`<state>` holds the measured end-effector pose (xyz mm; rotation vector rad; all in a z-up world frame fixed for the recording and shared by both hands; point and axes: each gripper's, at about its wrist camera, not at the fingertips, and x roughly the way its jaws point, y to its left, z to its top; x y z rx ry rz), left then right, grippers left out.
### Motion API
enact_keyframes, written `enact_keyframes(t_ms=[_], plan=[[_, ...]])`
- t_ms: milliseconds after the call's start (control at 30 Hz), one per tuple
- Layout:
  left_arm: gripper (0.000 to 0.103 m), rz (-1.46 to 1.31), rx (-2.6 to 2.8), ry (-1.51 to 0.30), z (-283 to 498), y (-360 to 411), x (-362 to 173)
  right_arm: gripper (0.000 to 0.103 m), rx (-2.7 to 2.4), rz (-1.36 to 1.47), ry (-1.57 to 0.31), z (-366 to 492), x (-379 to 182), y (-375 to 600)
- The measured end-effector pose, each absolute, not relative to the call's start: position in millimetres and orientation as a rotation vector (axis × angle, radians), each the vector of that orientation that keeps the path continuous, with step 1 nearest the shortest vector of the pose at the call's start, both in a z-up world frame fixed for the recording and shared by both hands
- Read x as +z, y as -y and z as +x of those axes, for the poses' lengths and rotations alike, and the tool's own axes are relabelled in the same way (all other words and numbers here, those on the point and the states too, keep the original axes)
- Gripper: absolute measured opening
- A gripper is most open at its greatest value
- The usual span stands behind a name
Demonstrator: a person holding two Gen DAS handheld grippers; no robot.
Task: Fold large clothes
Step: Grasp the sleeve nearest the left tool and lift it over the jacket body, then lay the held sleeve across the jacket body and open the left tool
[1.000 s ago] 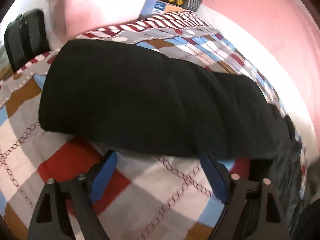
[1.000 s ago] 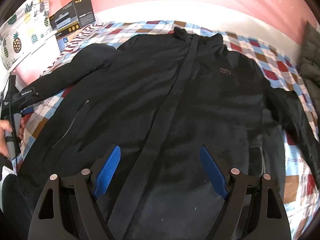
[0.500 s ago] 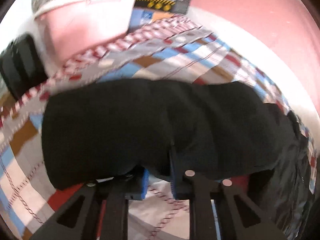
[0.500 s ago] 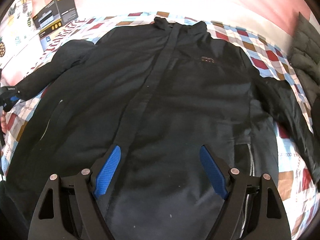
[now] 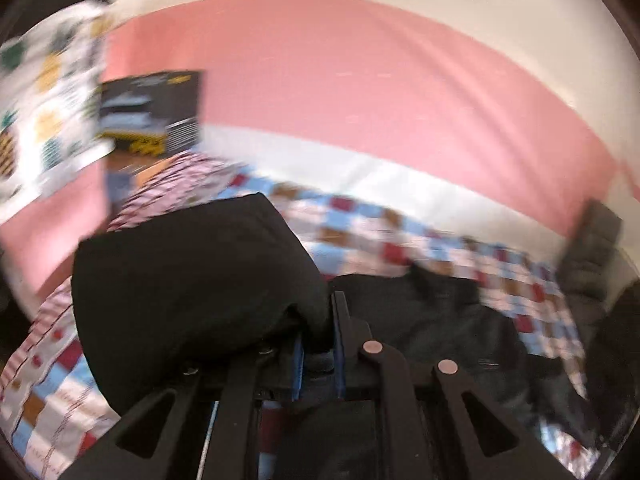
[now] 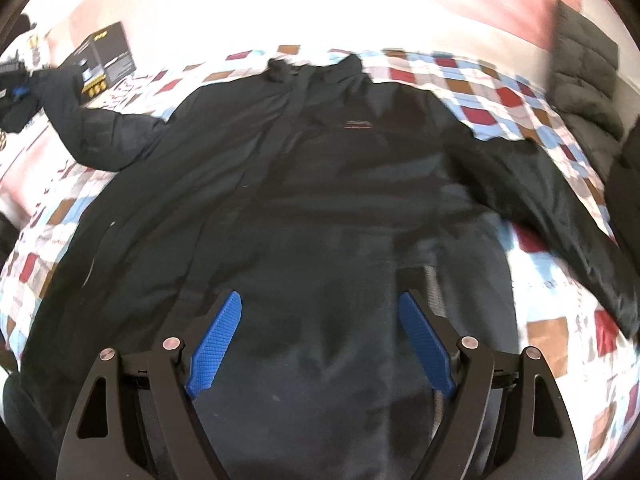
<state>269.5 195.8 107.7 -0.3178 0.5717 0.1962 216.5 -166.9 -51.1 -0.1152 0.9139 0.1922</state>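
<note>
A large black jacket (image 6: 320,184) lies spread front-up on a checkered bedspread (image 6: 500,96). My left gripper (image 5: 318,354) is shut on the cuff end of the jacket's left sleeve (image 5: 192,288) and holds it raised above the bed; the same gripper (image 6: 16,88) and raised sleeve (image 6: 92,136) show at far left in the right wrist view. My right gripper (image 6: 320,344) is open and empty, hovering over the jacket's lower front. The other sleeve (image 6: 560,208) lies stretched out to the right.
A black and yellow box (image 5: 152,112) and a pineapple-print pillow (image 5: 44,112) sit at the bed's far left corner. A dark quilted garment (image 6: 584,76) lies at the far right. A pink wall (image 5: 380,92) runs behind the bed.
My left gripper closed on the sleeve end and lifted it off the bed, tilting the view up. My right gripper stayed open and drifted over the jacket's lower front.
</note>
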Motion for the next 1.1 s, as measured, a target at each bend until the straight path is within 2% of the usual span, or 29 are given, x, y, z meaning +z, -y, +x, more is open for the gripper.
enact_keyframes(t_ms=[200, 467, 533, 600, 633, 700, 767, 933, 1100], plan=[[0.013, -0.271, 0.007, -0.594, 311, -113, 111, 0.081, 0.126, -0.062, -0.907, 213, -50, 205], [0.013, -0.224, -0.161, -0.755, 354, -3, 36, 0.081, 0.070, -0.009, -0.912, 214, -57, 243], [0.015, -0.205, -0.181, -0.810, 362, 19, 15, 0.081, 0.061, -0.001, -0.924, 215, -62, 250], [0.032, -0.210, -0.210, -0.874, 367, 32, -3, 0.081, 0.052, 0.001, -0.937, 216, -67, 256], [0.036, -0.232, -0.241, -0.895, 367, 37, -9, 0.081, 0.048, 0.003, -0.942, 216, -69, 258], [0.056, -0.265, -0.299, -0.900, 365, 41, -11, 0.081, 0.040, 0.004, -0.945, 215, -71, 262], [0.060, -0.266, -0.338, -0.873, 359, 45, -5, 0.081, 0.033, 0.006, -0.943, 216, -72, 263], [0.060, -0.270, -0.370, -0.819, 345, 27, 13, 0.081, 0.040, 0.021, -0.922, 224, -67, 259], [0.060, -0.250, -0.192, -0.801, 352, -35, 4, 0.081, 0.072, 0.025, -0.896, 244, -58, 244]])
